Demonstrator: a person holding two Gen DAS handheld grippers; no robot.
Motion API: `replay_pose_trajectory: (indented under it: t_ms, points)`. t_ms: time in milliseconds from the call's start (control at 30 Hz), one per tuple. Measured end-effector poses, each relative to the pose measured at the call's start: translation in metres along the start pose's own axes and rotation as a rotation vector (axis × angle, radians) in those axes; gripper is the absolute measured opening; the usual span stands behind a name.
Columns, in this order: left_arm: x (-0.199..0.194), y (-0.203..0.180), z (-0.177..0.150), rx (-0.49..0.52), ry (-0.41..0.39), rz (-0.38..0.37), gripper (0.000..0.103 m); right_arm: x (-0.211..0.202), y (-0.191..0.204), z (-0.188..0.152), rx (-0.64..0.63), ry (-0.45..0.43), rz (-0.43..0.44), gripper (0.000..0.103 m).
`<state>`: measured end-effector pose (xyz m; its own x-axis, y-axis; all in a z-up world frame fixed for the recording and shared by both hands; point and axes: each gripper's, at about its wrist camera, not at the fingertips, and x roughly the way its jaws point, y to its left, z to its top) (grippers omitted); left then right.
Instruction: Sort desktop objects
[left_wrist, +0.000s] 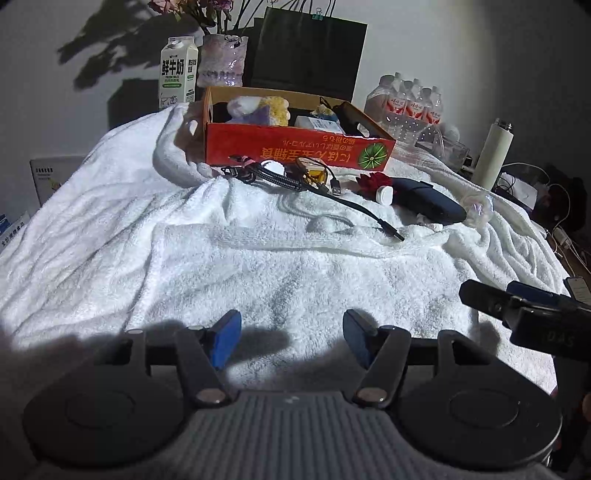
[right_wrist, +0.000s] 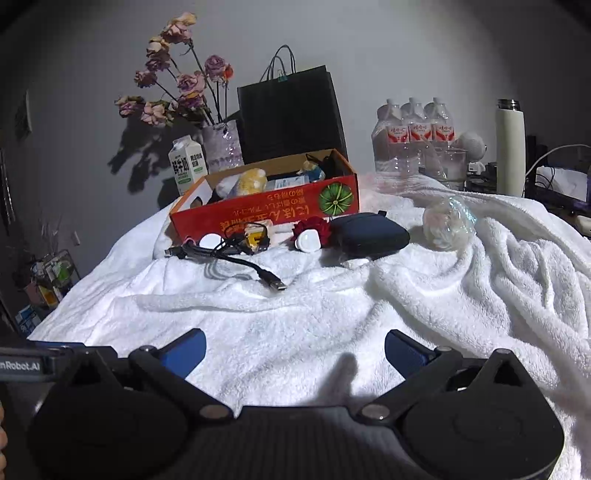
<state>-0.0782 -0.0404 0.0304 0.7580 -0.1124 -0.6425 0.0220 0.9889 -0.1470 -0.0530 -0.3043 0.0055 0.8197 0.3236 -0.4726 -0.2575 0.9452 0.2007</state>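
A red cardboard box (left_wrist: 295, 147) (right_wrist: 266, 210) stands at the back of the white towel (left_wrist: 184, 258), with plush toys and small items inside. In front of it lie a black USB cable (left_wrist: 332, 199) (right_wrist: 236, 254), a white disc (right_wrist: 210, 242), a small yellow box (right_wrist: 255, 236), a red flower (right_wrist: 314, 225), a small white cap (right_wrist: 306, 240), a dark blue case (left_wrist: 428, 203) (right_wrist: 369, 232) and a clear glittery ball (right_wrist: 447, 221). My left gripper (left_wrist: 291, 325) and right gripper (right_wrist: 295, 343) both hover open over bare towel, well short of the objects, holding nothing.
Behind the box stand a milk carton (left_wrist: 177, 70), a vase of dried roses (right_wrist: 221, 147) and a black paper bag (right_wrist: 291, 114). A pack of water bottles (right_wrist: 413, 136), a glass and a white flask (right_wrist: 509, 147) stand at the back right, with cables beyond the towel's right edge.
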Motion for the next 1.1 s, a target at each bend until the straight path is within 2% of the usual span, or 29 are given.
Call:
replay_pose_trajectory:
  t_ms: [133,300,400,500,567,700,767,833,867,933,967,1033,1100]
  points:
    - [0.014,0.000,0.002,-0.002,0.013,0.019,0.063,-0.004,0.002,0.001,-0.028,-0.047,-0.003,0.103]
    - [0.033,0.003,0.015,-0.010,0.015,-0.001,0.063,0.007,-0.001,0.010,-0.074,-0.065,-0.034,0.103]
    - [0.049,0.003,0.034,-0.020,0.007,-0.038,0.062,0.024,-0.001,0.019,-0.117,-0.044,-0.002,0.096]
    - [0.069,0.000,0.060,-0.011,-0.035,-0.070,0.060,0.047,-0.003,0.035,-0.146,-0.018,-0.002,0.086]
    - [0.090,-0.002,0.078,-0.010,-0.031,-0.082,0.052,0.064,-0.004,0.048,-0.159,-0.014,0.006,0.074]
    - [0.135,0.003,0.105,-0.117,0.032,-0.200,0.048,0.102,0.002,0.072,-0.231,-0.009,0.035,0.066]
    - [0.153,0.006,0.110,-0.158,0.064,-0.222,0.037,0.122,0.005,0.081,-0.258,0.013,0.043,0.060]
    - [0.165,0.008,0.111,-0.185,0.088,-0.219,0.028,0.136,0.008,0.087,-0.262,0.032,0.038,0.060]
    - [0.166,0.010,0.110,-0.194,0.088,-0.214,0.018,0.141,0.008,0.088,-0.254,0.036,0.052,0.060]
    - [0.160,0.014,0.107,-0.187,0.072,-0.209,0.008,0.146,0.007,0.091,-0.215,0.047,0.108,0.060]
    - [0.154,0.019,0.105,-0.202,0.079,-0.230,0.005,0.148,0.007,0.091,-0.201,0.053,0.134,0.060]
    - [0.139,0.030,0.099,-0.243,0.074,-0.296,0.004,0.151,0.011,0.090,-0.194,0.069,0.163,0.060]
    - [0.124,0.038,0.094,-0.259,0.058,-0.288,0.004,0.154,0.020,0.090,-0.210,0.075,0.171,0.060]
